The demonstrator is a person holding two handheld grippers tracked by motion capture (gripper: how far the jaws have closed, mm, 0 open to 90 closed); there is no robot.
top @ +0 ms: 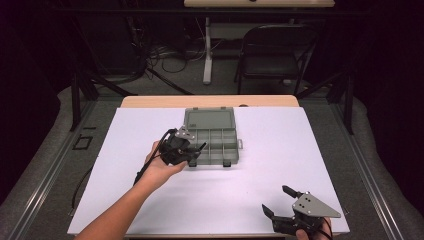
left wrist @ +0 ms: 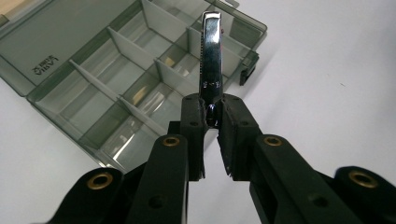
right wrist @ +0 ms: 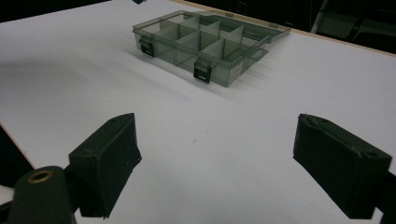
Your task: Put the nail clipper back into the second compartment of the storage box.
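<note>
A white sheet (top: 280,165) covers the work table, and a strip of the light wooden tabletop (top: 150,101) is exposed along its far edge. Behind the table, a dark folding chair (top: 276,54) stands on the grey floor beside the white leg of a second table (top: 207,50), with loose black cables (top: 165,57) lying on the floor near that leg. Black metal frame legs (top: 80,90) stand at the left and right of the work table.

Open compartment box (top: 211,136) mid-table, white tabletop (top: 280,165) bare around it, latches (right wrist: 202,71) jutting forward
</note>
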